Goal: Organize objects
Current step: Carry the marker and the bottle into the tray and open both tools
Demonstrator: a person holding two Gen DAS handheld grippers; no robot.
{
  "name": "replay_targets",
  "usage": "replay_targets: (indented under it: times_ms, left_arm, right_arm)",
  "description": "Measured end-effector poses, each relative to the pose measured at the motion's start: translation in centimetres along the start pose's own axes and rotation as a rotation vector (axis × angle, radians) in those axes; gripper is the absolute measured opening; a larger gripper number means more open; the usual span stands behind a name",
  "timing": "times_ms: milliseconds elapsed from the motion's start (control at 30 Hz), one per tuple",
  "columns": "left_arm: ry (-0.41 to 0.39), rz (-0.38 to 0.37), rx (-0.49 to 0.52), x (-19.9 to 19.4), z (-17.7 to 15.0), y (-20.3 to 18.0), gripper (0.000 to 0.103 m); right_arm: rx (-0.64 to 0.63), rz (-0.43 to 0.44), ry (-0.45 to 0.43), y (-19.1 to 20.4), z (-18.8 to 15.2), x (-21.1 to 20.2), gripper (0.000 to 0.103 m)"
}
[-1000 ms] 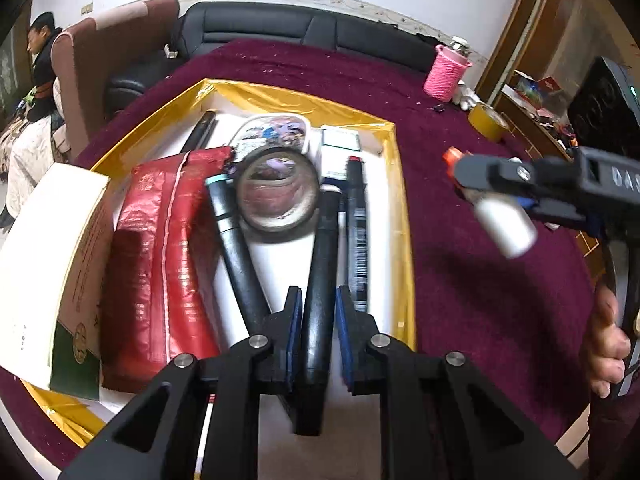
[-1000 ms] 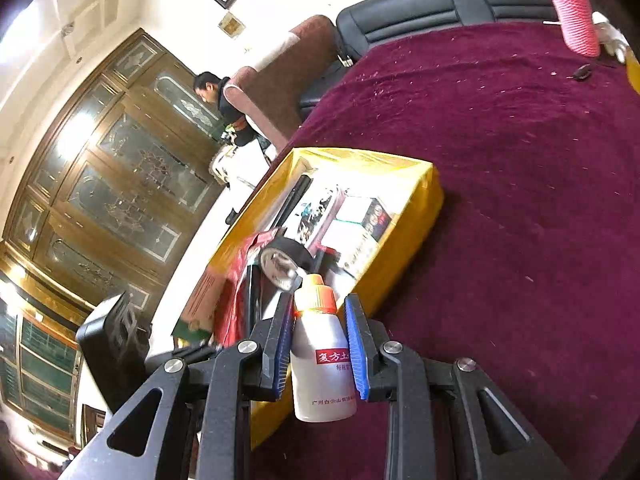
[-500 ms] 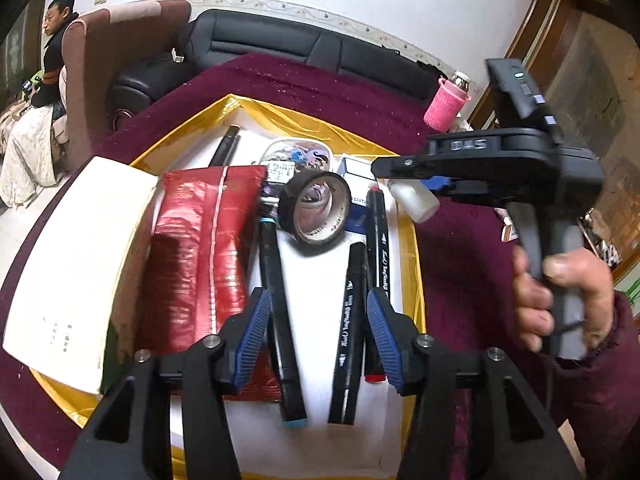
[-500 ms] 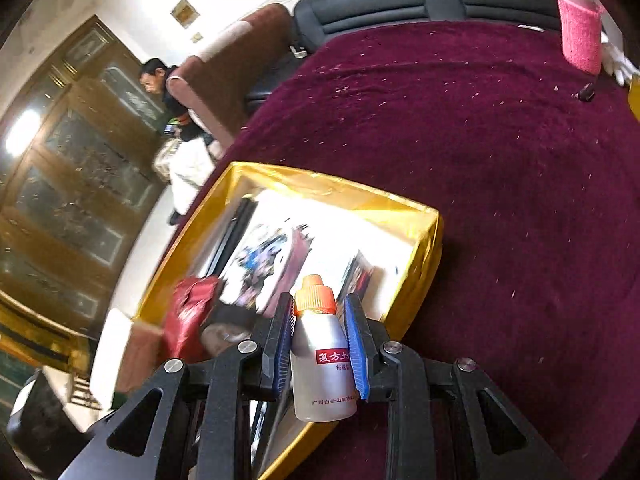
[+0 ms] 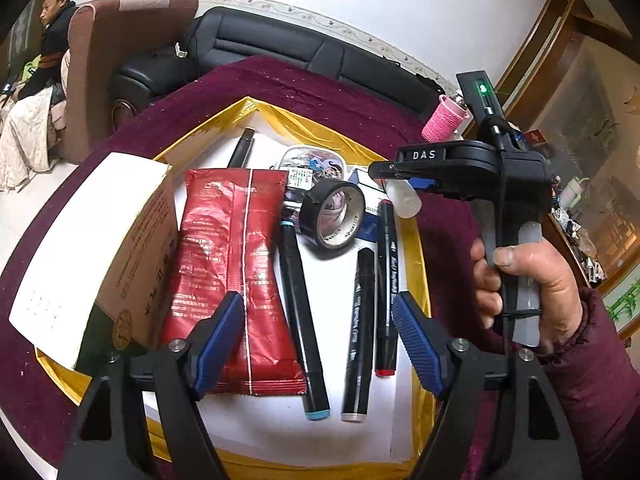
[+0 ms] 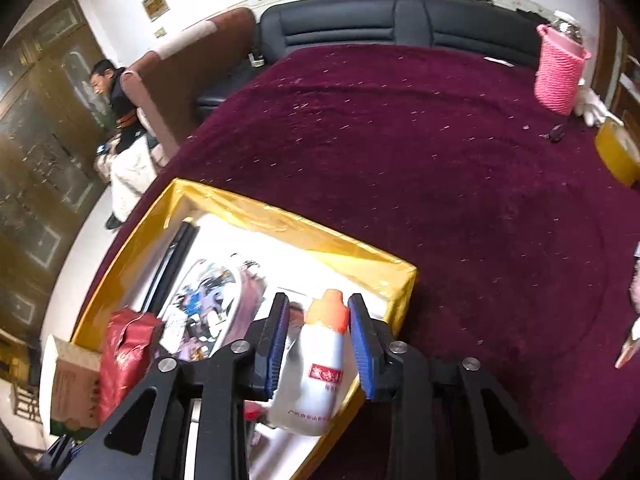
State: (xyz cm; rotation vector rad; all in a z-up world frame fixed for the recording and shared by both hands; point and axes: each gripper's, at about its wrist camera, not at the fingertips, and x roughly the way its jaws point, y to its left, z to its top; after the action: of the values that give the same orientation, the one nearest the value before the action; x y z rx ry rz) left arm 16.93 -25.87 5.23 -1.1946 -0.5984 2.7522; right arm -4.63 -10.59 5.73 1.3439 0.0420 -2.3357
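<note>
A gold-rimmed box (image 5: 420, 248) with a white floor holds a red pouch (image 5: 236, 264), three black markers (image 5: 298, 312), a black tape roll (image 5: 334, 214), a small plastic case (image 5: 312, 162) and a cardboard carton (image 5: 96, 256). My left gripper (image 5: 318, 340) is open and empty above the markers. My right gripper (image 6: 316, 340) holds a white bottle with an orange cap (image 6: 320, 360) over the box's right rim (image 6: 404, 284); its jaws stand slightly apart and the bottle tilts between them. The bottle's base (image 5: 404, 200) shows in the left wrist view.
The box sits on a maroon tablecloth (image 6: 440, 160). A pink knitted cup (image 6: 558, 76) and a yellow tape roll (image 6: 618, 152) stand at the far right. A black sofa (image 6: 400, 20) lies behind. A person (image 6: 112, 100) sits at the left.
My left gripper let go of the black marker, opened wide and pulled back. My right gripper carried the bottle over the box's right rim and its jaws loosened.
</note>
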Motion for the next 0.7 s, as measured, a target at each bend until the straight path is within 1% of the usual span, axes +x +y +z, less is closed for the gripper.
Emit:
replay_targets:
  times_ms: [100, 167, 233, 267, 333, 367, 433, 533, 700]
  left_arm:
    - [0.003, -0.004, 0.014, 0.1, -0.1, -0.5, 0.083]
    - [0.003, -0.008, 0.021, 0.0, -0.1, -0.8, 0.086]
    - [0.002, -0.016, 0.029, -0.1, -0.1, -1.0, 0.087]
    - [-0.001, -0.021, 0.036, -0.2, -0.1, -1.3, 0.087]
    - [-0.007, -0.026, 0.046, -0.5, 0.0, -1.6, 0.088]
    - [-0.011, -0.029, 0.053, -0.6, 0.0, -1.9, 0.088]
    - [-0.015, -0.034, 0.06, -0.9, 0.0, -2.3, 0.088]
    - [-0.018, -0.038, 0.067, -1.0, 0.1, -2.8, 0.09]
    - [-0.001, -0.041, 0.087, -0.6, 0.0, -4.4, 0.09]
  right_arm:
    - [0.018, 0.016, 0.001, -0.3, 0.1, -0.2, 0.037]
    - [0.038, 0.029, -0.011, -0.4, 0.0, -0.8, 0.042]
    - [0.043, 0.04, -0.039, -0.3, -0.2, -1.7, 0.058]
    - [0.036, 0.038, -0.059, -0.2, -0.4, -2.4, 0.062]
    - [0.015, 0.027, -0.096, 0.0, -0.8, -3.7, 0.073]
    - [0.006, 0.023, -0.108, 0.1, -0.9, -4.2, 0.076]
    - [-0.024, 0.007, -0.143, 0.0, -1.6, -5.5, 0.086]
    - [-0.048, -0.026, -0.166, -0.7, -2.6, -6.7, 0.09]
    - [-0.041, -0.047, -0.159, -3.0, -3.9, -7.5, 0.091]
